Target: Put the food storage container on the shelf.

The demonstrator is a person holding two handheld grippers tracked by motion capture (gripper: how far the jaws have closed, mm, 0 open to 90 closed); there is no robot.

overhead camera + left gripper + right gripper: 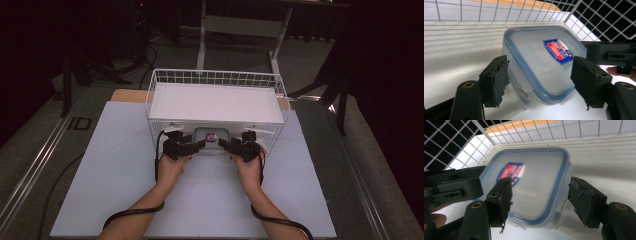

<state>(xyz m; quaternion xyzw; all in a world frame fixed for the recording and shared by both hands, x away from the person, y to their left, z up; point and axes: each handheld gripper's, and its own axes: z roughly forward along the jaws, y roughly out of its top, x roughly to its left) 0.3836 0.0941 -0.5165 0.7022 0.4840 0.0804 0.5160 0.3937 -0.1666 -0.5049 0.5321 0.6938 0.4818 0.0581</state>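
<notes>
Here both claws, left (199, 145) and right (224, 144), straddle the lidded box's (211, 138) corners, jaws apart, gripping nothing; next they must close.

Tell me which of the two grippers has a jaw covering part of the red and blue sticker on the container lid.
The right gripper: its jaw overlaps the sticker in its own view, while the left gripper leaves it uncovered.

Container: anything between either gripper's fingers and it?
Nothing visible. The container sits between the open fingers of the left gripper and of the right gripper, against the wire basket wall, with no pad pressing on it.
</notes>
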